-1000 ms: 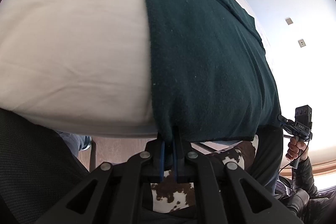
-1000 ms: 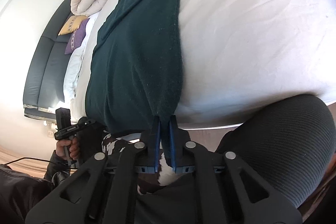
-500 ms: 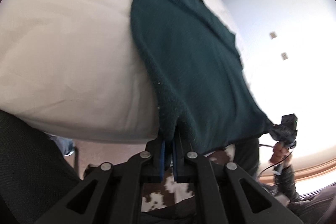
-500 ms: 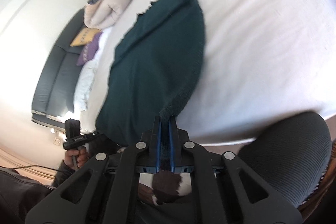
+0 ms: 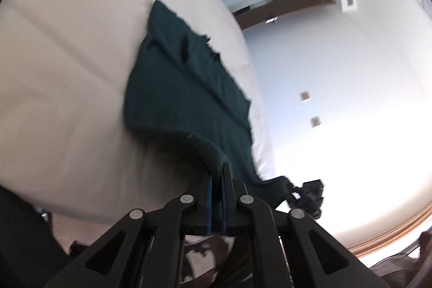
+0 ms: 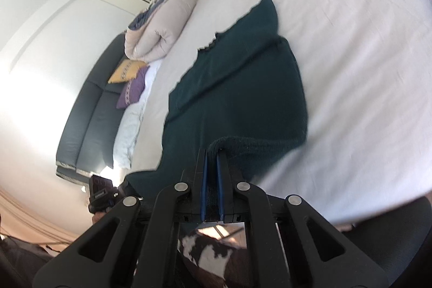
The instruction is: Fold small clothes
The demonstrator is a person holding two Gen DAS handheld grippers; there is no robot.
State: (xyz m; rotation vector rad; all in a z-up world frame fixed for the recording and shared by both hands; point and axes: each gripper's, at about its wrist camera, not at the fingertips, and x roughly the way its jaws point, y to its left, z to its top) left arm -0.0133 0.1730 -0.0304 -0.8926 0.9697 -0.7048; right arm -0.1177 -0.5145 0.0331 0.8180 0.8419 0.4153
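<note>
White bed sheet [image 6: 351, 50] lay open right of the dark green knit garment [image 6: 237, 88]. A rolled beige duvet [image 6: 159, 26] blocked the far-left edge; black sofa [image 6: 86, 109] stood beyond.

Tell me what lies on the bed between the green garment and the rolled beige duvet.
Only bare white sheet shows between the green garment and the rolled duvet, in the right wrist view.
</note>
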